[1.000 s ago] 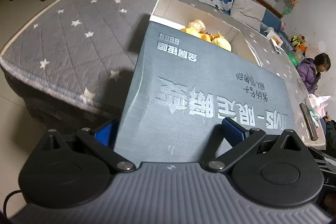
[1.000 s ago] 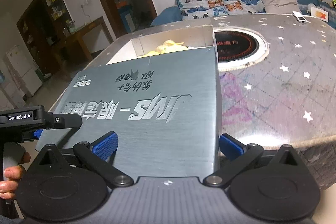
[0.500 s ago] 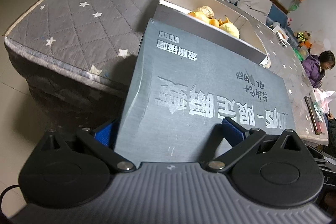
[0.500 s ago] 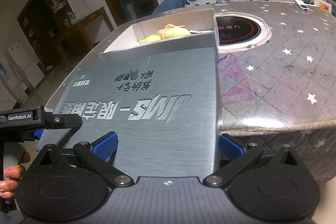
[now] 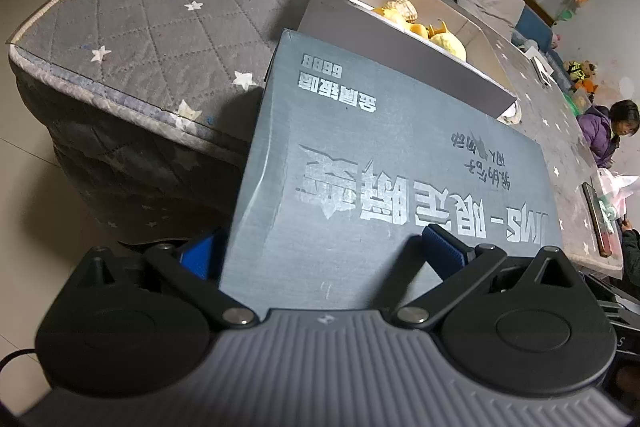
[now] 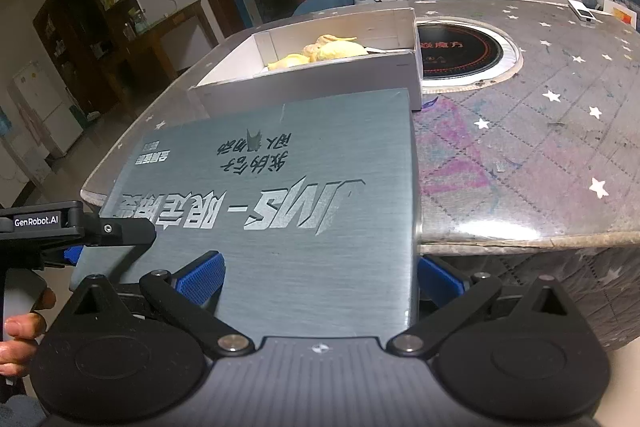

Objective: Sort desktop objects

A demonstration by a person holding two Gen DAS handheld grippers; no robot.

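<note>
Plainly, the grey lid (image 5: 384,163) is a wide, thin cardboard sheet: light and fairly stiff, but likely to sag or twist if held by one corner alone. It hangs over the near edge of the tabletop (image 6: 520,155), just short of the open white box (image 6: 320,79) with yellow toys (image 6: 320,53) inside. The left claw (image 5: 320,251) pinches the lid's near-left corner and the right claw (image 6: 320,275) pinches its near-right corner, each straddling a side edge. Two spread holds near the corners suit it; its smooth printed face may slip.
</note>
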